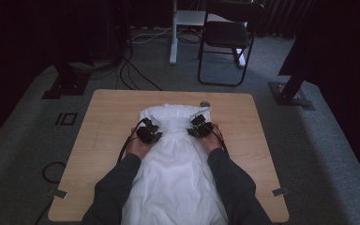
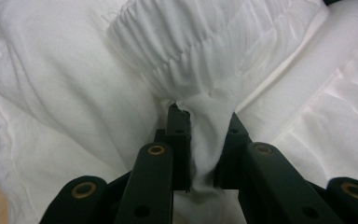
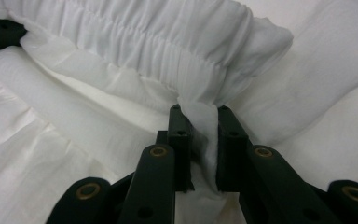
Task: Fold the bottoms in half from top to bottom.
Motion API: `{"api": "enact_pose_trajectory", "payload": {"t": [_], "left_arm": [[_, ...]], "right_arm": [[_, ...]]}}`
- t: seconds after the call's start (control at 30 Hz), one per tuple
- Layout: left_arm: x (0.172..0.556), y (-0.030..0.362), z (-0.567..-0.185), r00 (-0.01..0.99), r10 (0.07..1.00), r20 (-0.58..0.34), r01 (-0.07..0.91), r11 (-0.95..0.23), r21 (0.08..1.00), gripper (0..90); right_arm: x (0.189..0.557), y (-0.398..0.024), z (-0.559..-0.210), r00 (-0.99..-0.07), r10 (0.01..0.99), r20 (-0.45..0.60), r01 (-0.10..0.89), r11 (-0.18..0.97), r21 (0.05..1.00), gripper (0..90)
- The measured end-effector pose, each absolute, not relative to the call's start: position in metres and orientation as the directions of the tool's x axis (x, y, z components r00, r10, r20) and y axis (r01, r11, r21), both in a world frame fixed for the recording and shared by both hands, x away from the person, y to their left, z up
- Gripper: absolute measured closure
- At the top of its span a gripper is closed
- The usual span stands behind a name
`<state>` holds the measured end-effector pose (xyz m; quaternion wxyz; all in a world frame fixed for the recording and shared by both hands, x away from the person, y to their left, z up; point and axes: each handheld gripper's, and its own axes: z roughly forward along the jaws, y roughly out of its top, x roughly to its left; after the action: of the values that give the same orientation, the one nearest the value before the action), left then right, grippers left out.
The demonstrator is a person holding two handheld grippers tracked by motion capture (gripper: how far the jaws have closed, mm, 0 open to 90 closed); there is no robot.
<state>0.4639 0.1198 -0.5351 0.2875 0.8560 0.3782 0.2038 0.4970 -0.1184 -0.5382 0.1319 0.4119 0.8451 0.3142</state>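
A white garment with a gathered elastic band lies along the middle of the wooden table, its near end hanging toward the person. My left gripper rests on the cloth at its left side, and my right gripper sits at its right side. In the left gripper view the left gripper is shut on a bunch of white cloth just below the band. In the right gripper view the right gripper pinches a fold of the same garment under the gathered band.
A small round grey object lies on the table just beyond the garment. A black folding chair and a white table leg stand beyond the table. Cables trail on the grey carpet. Bare wood flanks the garment.
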Motion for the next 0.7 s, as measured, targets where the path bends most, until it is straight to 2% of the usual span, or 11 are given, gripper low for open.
{"api": "enact_pose_trajectory", "payload": {"t": [0.17,0.4,0.47,0.6,0.7], "left_arm": [[0.477,0.119,-0.534,0.608,0.787,0.102,0.561,-0.517,0.647,79.8],[0.477,0.122,-0.535,0.6,0.797,0.07,0.573,-0.489,0.658,80.7],[0.476,0.123,-0.534,0.595,0.802,0.052,0.577,-0.472,0.666,81.0],[0.472,0.131,-0.523,0.592,0.806,0.0,0.571,-0.419,0.706,81.5],[0.461,0.135,-0.493,0.613,0.79,0.004,0.503,-0.395,0.769,81.8]], "right_arm": [[0.51,-0.111,-0.535,-0.577,0.816,0.023,0.65,0.441,0.619,78.8],[0.509,-0.11,-0.536,-0.572,0.82,0.017,0.643,0.436,0.629,78.8],[0.507,-0.112,-0.536,-0.578,0.816,0.018,0.629,0.432,0.647,79.2],[0.503,-0.122,-0.529,-0.567,0.819,0.088,0.629,0.362,0.688,79.5],[0.493,-0.133,-0.502,-0.598,0.796,0.089,0.564,0.34,0.752,79.7]]}}
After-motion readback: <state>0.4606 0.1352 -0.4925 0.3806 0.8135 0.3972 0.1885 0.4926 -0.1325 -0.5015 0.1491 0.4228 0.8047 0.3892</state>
